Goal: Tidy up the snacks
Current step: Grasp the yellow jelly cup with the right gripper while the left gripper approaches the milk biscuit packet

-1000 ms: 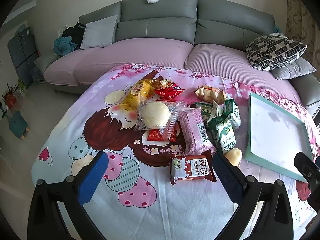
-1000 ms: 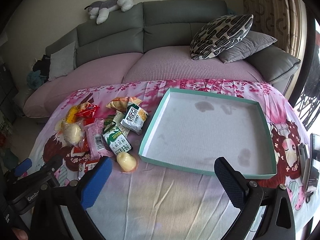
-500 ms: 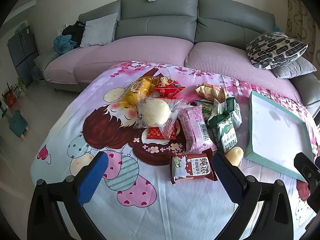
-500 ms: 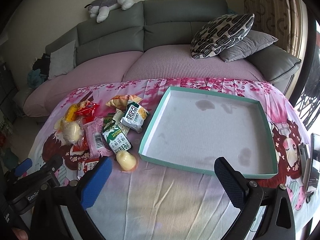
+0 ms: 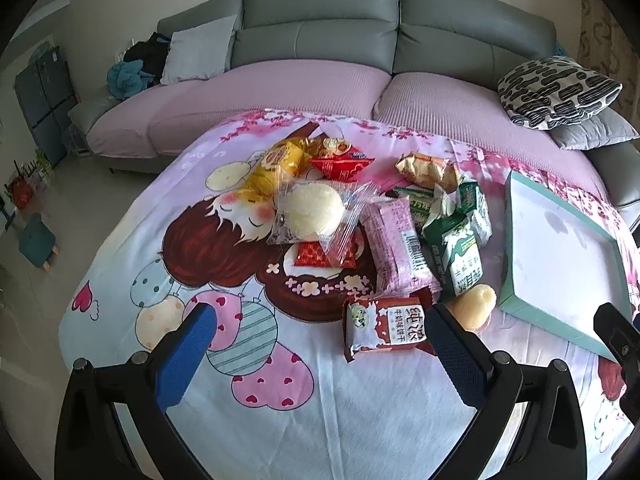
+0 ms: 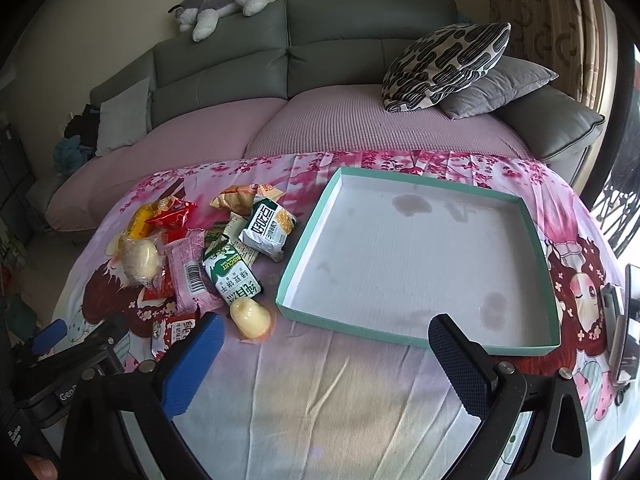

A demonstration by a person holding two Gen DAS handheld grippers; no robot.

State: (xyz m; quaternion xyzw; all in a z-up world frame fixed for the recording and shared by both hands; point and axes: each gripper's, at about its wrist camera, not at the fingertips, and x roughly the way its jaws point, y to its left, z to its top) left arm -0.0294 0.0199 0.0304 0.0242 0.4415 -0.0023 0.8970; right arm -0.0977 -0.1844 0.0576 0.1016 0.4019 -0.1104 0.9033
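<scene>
Nothing had yet gone into the shallow teal-rimmed cardboard tray with a white floor (image 6: pixel 420 256); it lay bare, straight ahead of the right gripper (image 6: pixel 324 354), whose blue-padded fingers (image 6: pixel 192 364) stood spread wide and held nothing. The left gripper (image 5: pixel 320 350) was likewise wide open and empty. Just beyond its right finger (image 5: pixel 456 354) lay a brown-and-white biscuit packet (image 5: pixel 384 328), with a pale yellow jelly cup (image 5: pixel 474 312) beside that finger's tip. Farther ahead sat the rest of the heap: a pink wrapped wafer pack (image 5: pixel 396 248), green-and-white biscuit packets (image 5: pixel 460 256), a clear-bagged cream bun (image 5: pixel 312 210) and red and yellow pouches (image 5: pixel 340 164). By my judgement the whole sorting remained: every snack lay on the cartoon-printed cloth (image 5: pixel 280 420), none boxed.
</scene>
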